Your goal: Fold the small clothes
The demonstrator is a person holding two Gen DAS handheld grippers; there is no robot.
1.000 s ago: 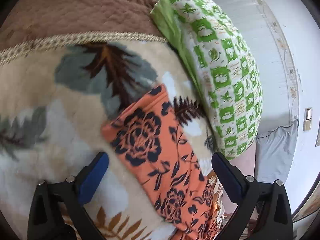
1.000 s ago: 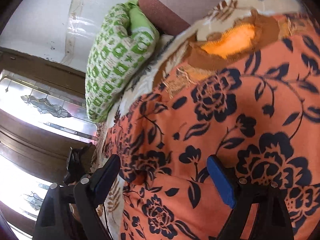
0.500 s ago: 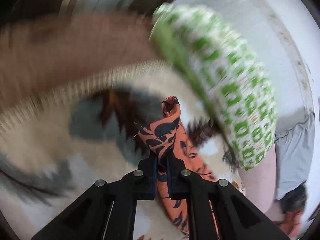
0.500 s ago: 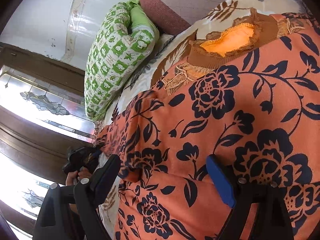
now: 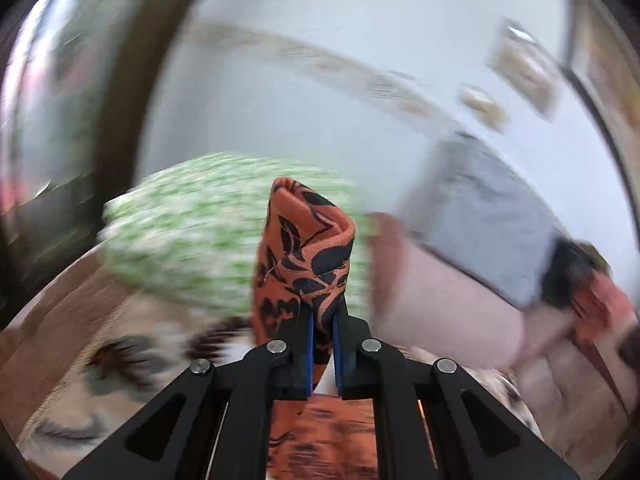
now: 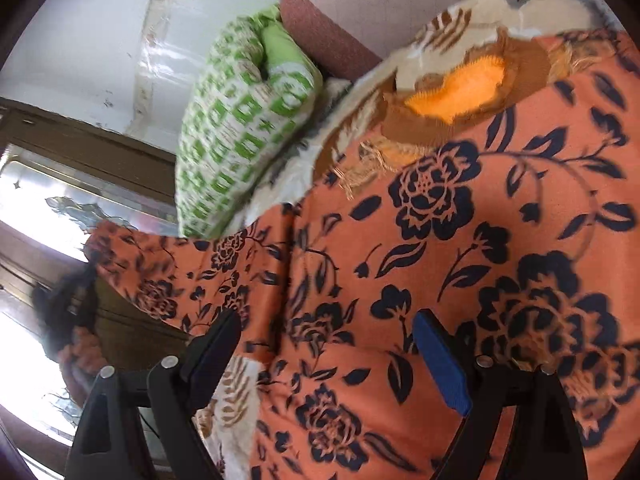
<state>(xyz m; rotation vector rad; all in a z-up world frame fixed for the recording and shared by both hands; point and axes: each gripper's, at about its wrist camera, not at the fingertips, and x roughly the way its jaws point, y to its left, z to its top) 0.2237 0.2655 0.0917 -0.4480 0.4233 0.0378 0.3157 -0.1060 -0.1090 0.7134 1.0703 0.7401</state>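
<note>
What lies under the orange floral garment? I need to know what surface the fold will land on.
Beside the orange floral garment, a cream leaf-patterned blanket shows at its neckline and lower left edge. It probably continues underneath, but the cloth hides that.

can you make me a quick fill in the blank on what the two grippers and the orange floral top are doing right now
1. The left gripper is ____ on a sleeve of the orange floral top.
2. The right gripper hovers over the top with its jaws ____.
3. The pillow beside the top is white and ____.

Missing words: shut; open; green
</note>
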